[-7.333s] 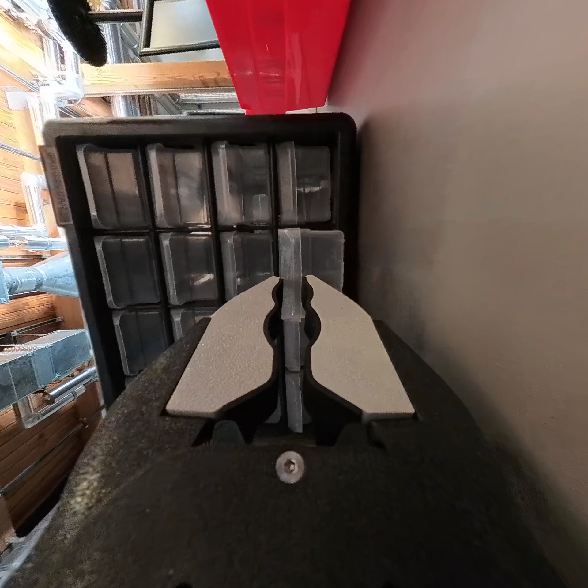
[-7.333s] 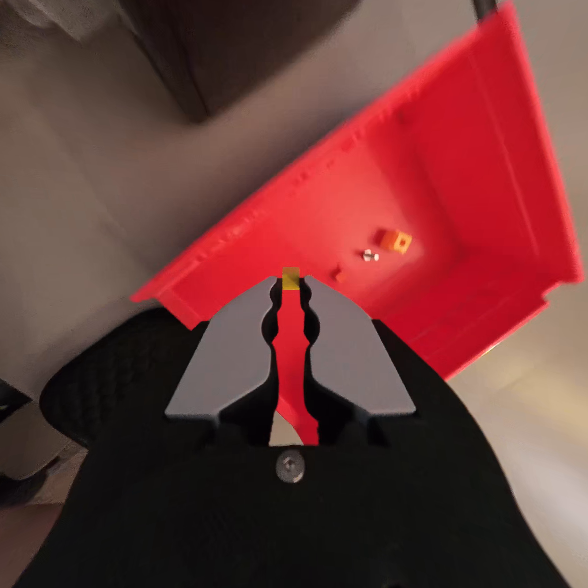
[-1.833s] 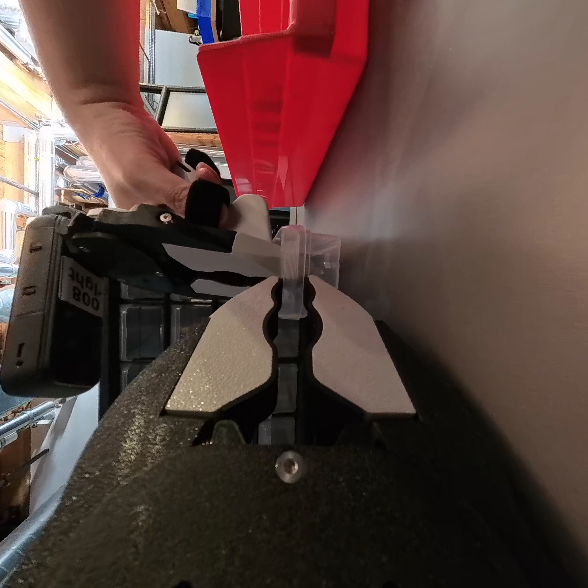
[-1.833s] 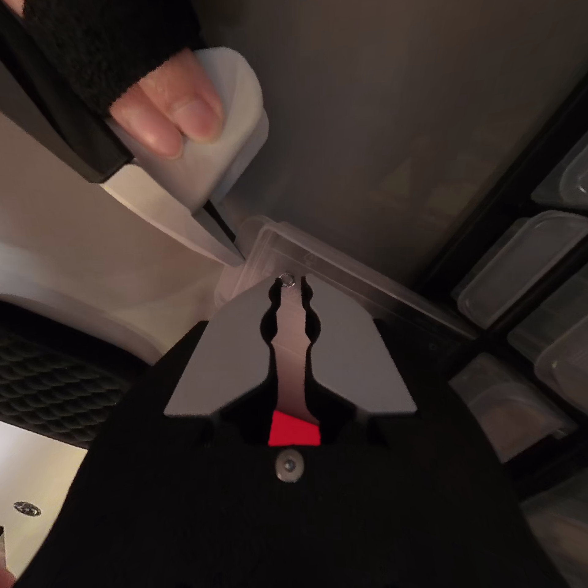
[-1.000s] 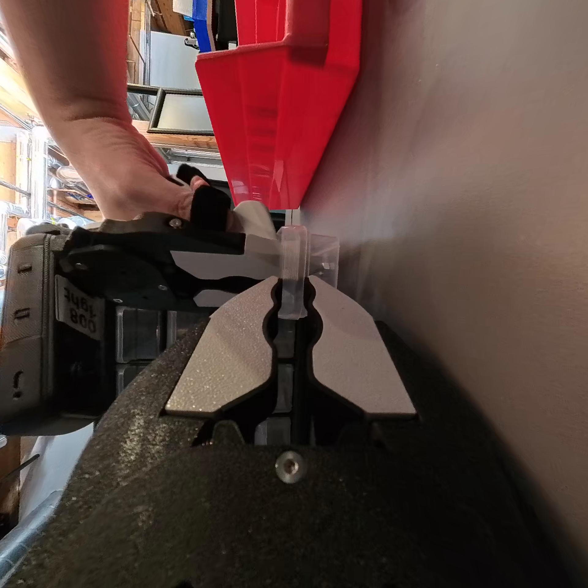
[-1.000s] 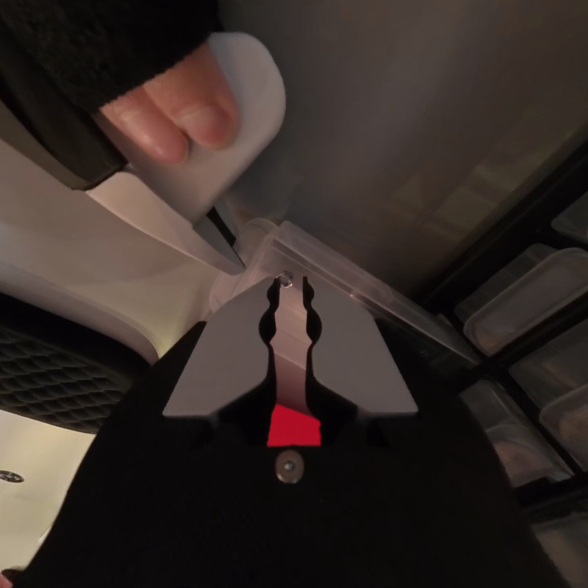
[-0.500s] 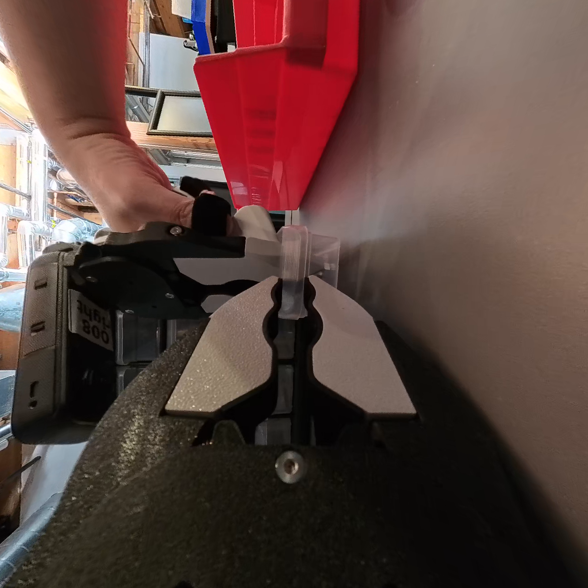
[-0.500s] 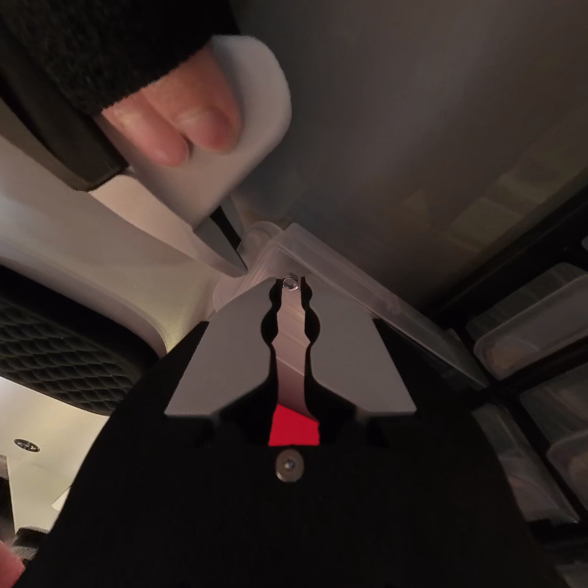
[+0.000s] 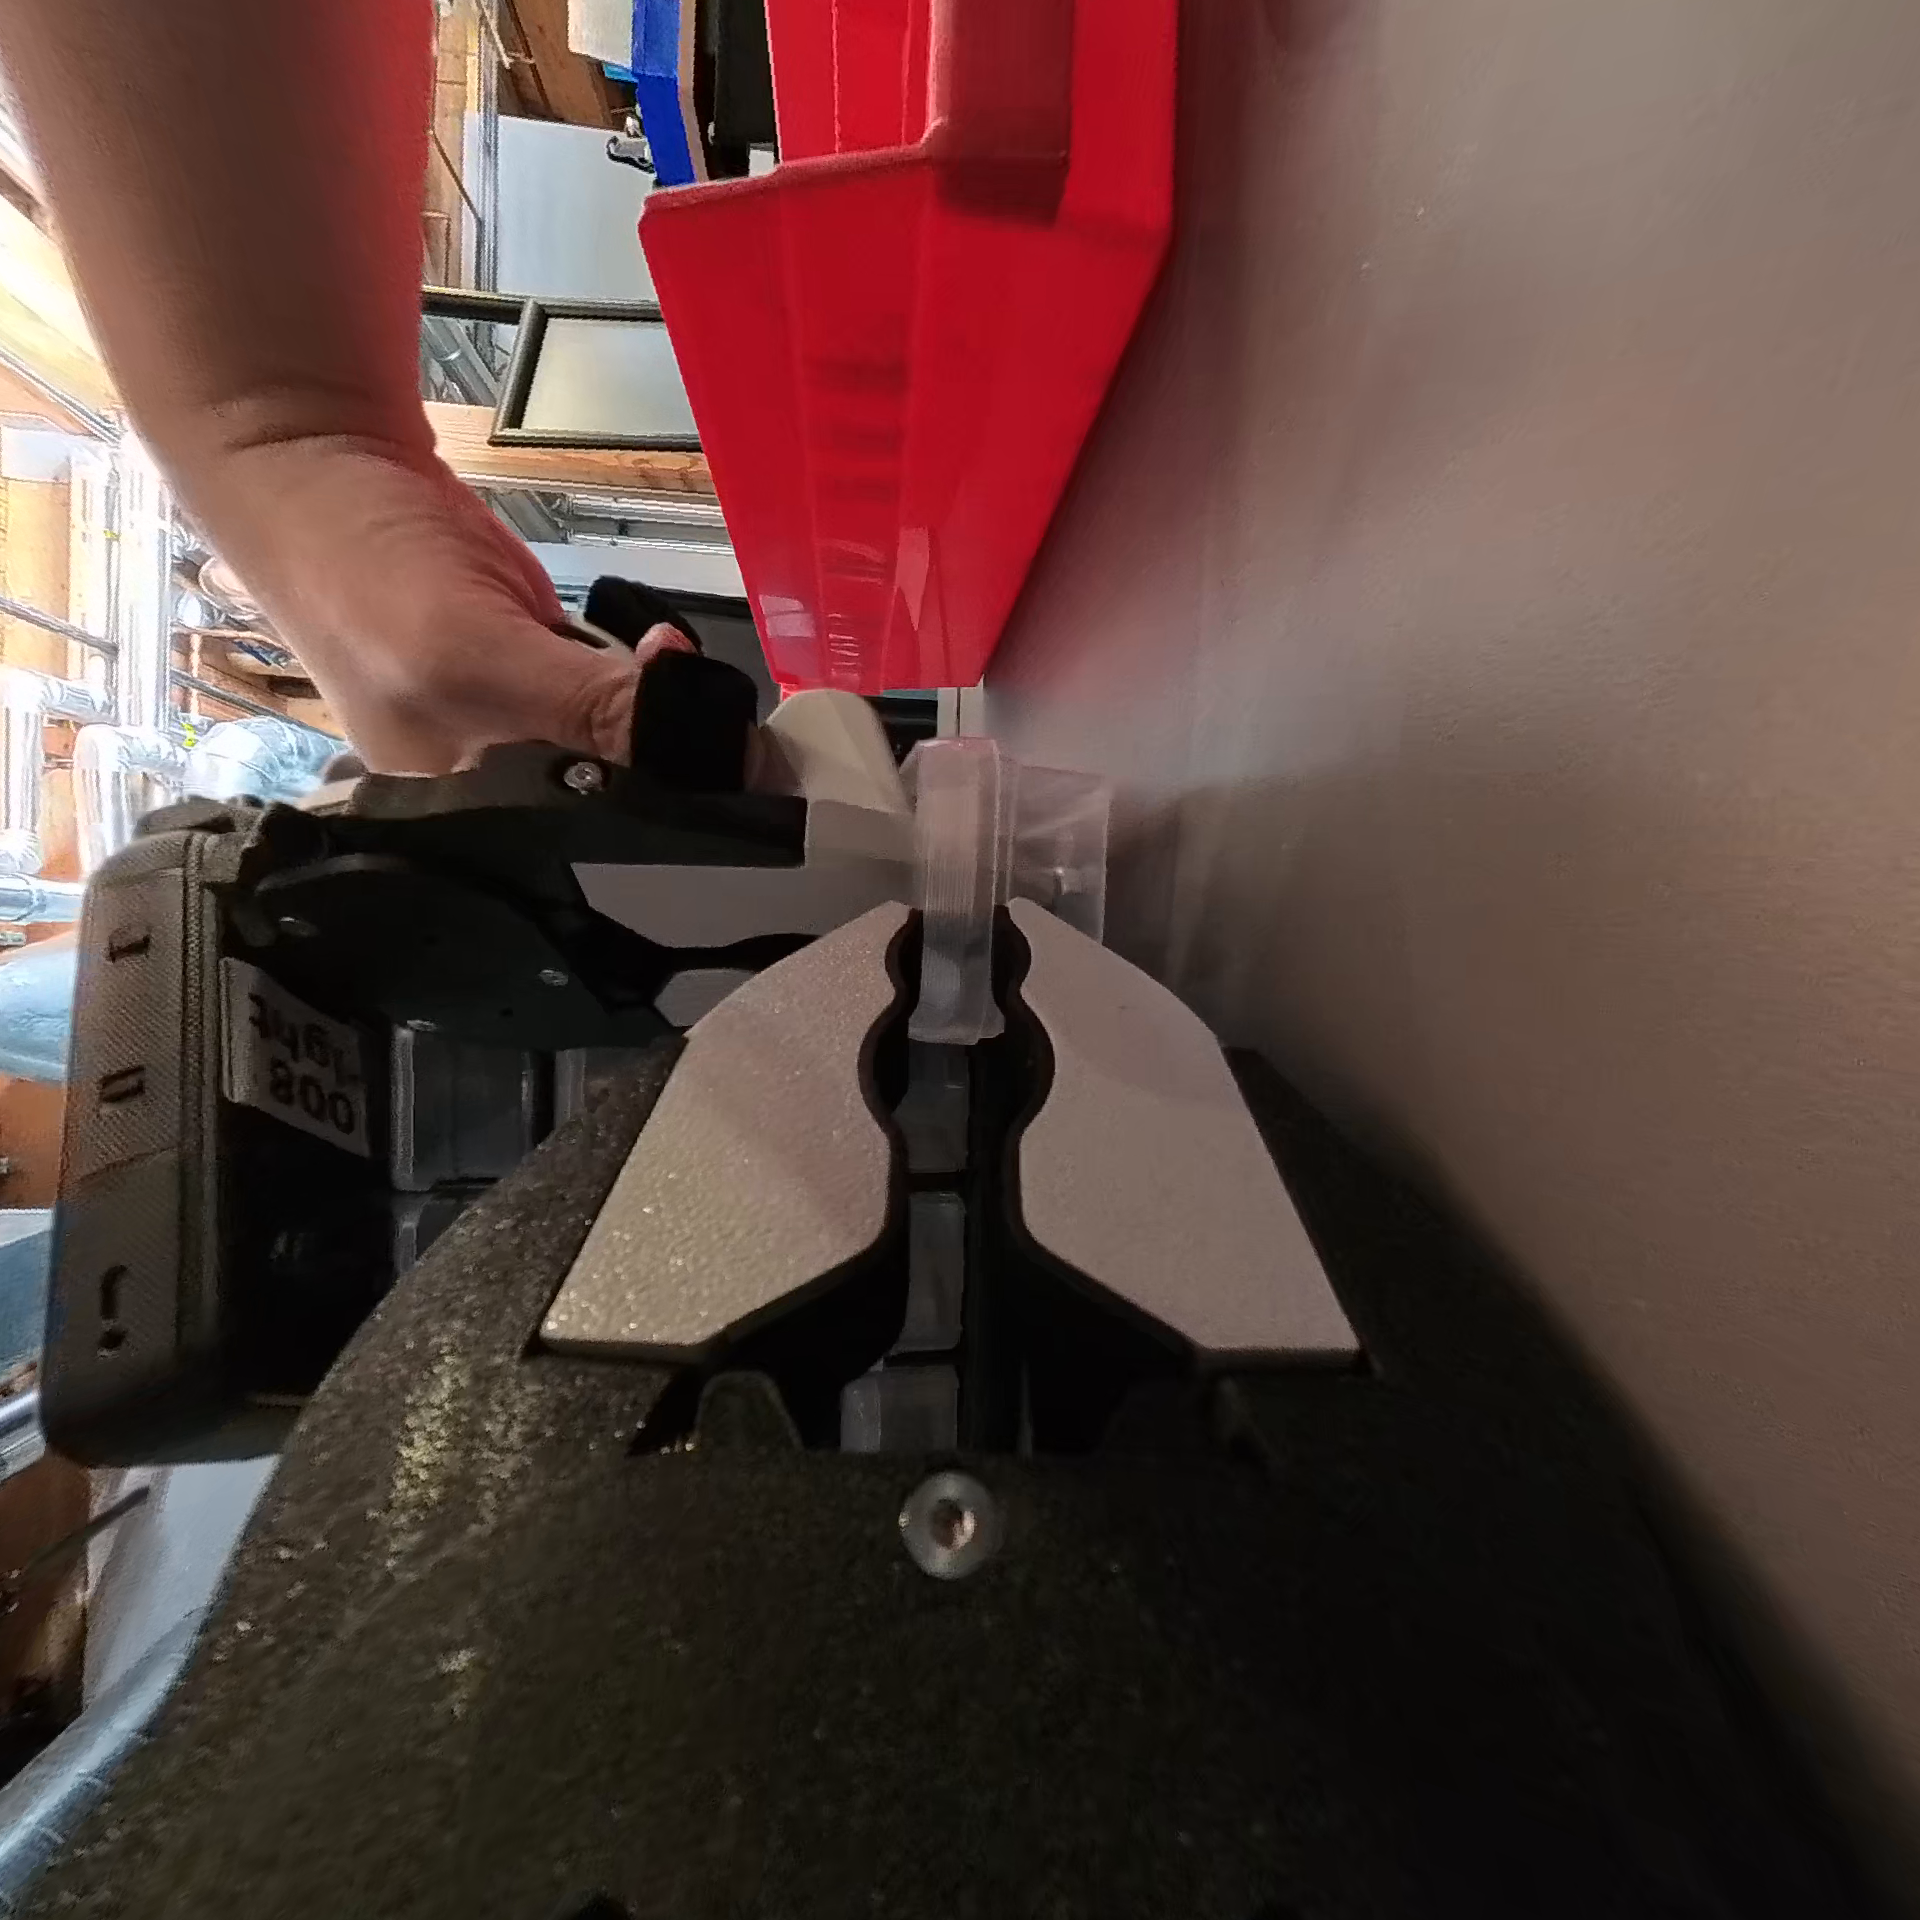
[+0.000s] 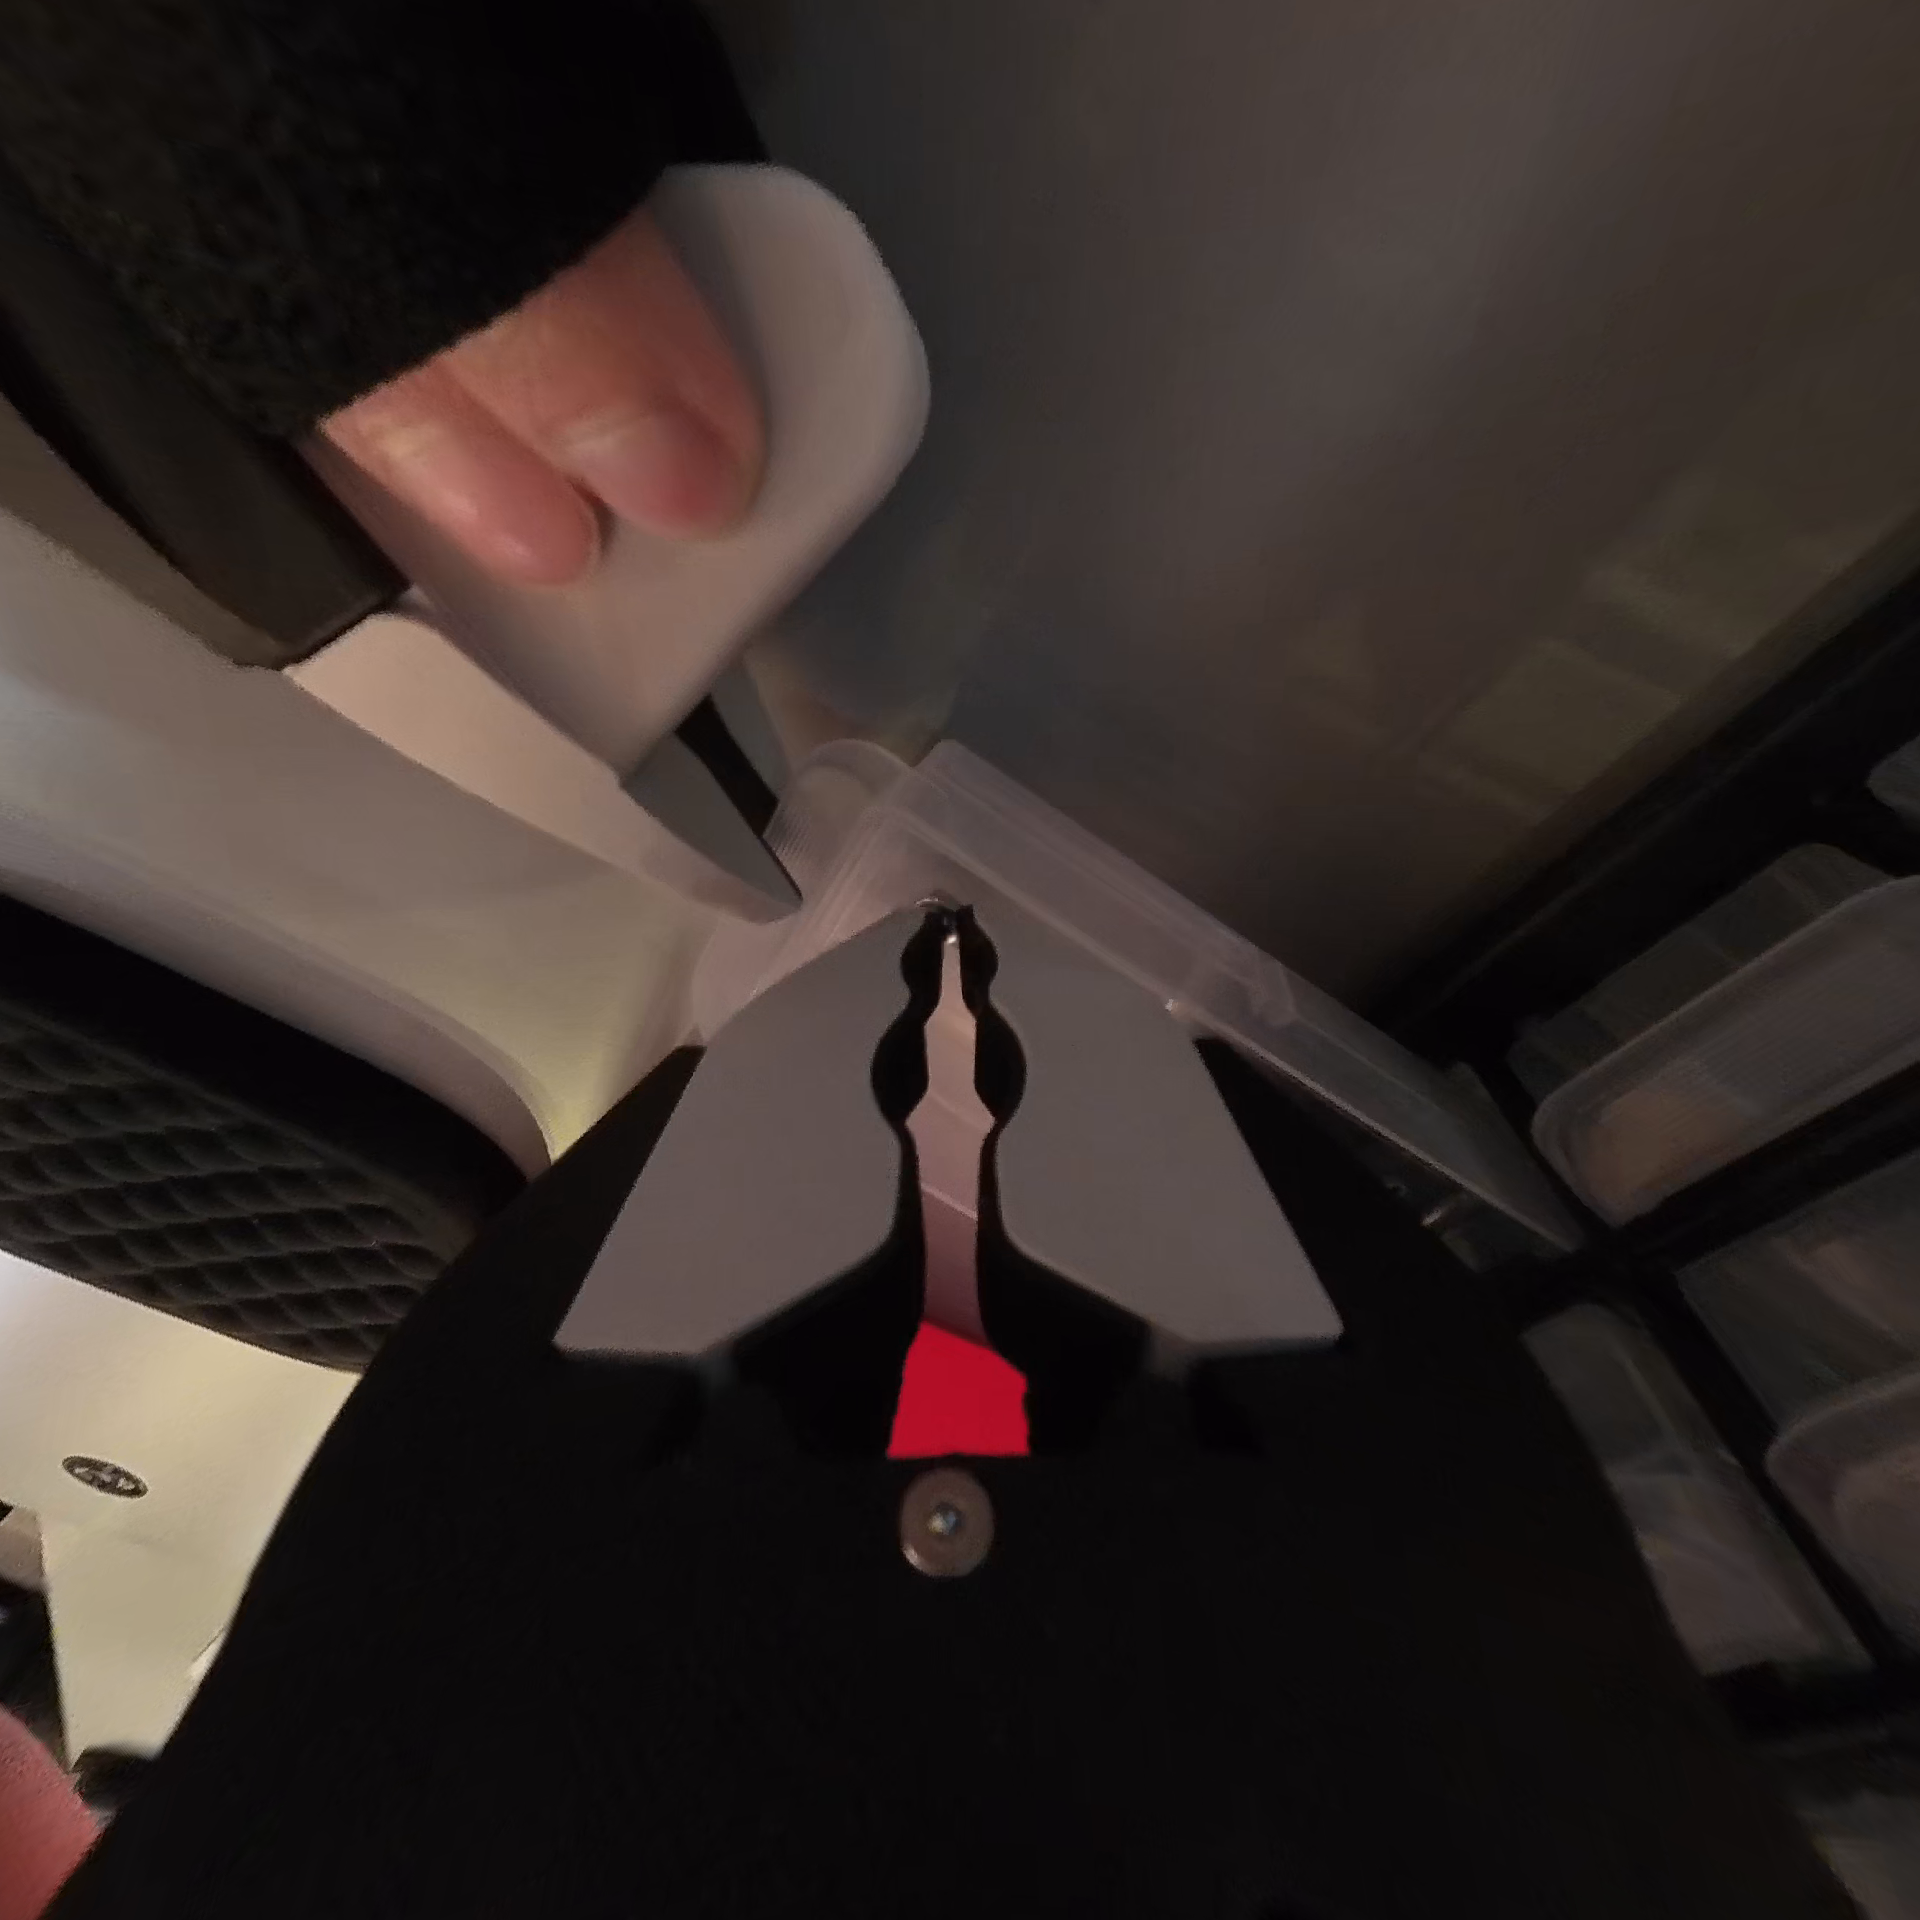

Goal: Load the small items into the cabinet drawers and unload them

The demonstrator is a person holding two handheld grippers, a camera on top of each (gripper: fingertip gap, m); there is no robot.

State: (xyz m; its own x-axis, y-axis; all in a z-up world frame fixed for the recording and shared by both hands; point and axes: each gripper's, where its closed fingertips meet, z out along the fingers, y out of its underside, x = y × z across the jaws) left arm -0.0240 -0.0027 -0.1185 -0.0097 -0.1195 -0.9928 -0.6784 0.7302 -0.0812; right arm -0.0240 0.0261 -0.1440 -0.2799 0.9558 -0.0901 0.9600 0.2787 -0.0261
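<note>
Left gripper (image 9: pixel 954 914): pinched on the clear pull tab of the drawer (image 9: pixel 1060 831).
Right gripper (image 10: pixel 948 914): nearly pressed together, a tiny silver screw (image 10: pixel 943 921) nipped at the tips over the drawer's open top.
Drawer (image 10: pixel 1091 925): clear plastic, narrow, pulled out of the black cabinet (image 10: pixel 1704 810).
Other drawers (image 10: pixel 1704 1060): clear, seated in the cabinet beside the pulled one.
Red bin (image 9: pixel 894 343): seen beyond the drawer, against the grey table (image 9: pixel 1558 727).
Hand (image 9: pixel 436 603): wrapped on the right gripper's handle, beside the drawer.

Black textured gripper body (image 9: pixel 935 1558); pale grey jaws; silver screw (image 9: pixel 943 1529); black finger strap (image 9: pixel 691 717).
</note>
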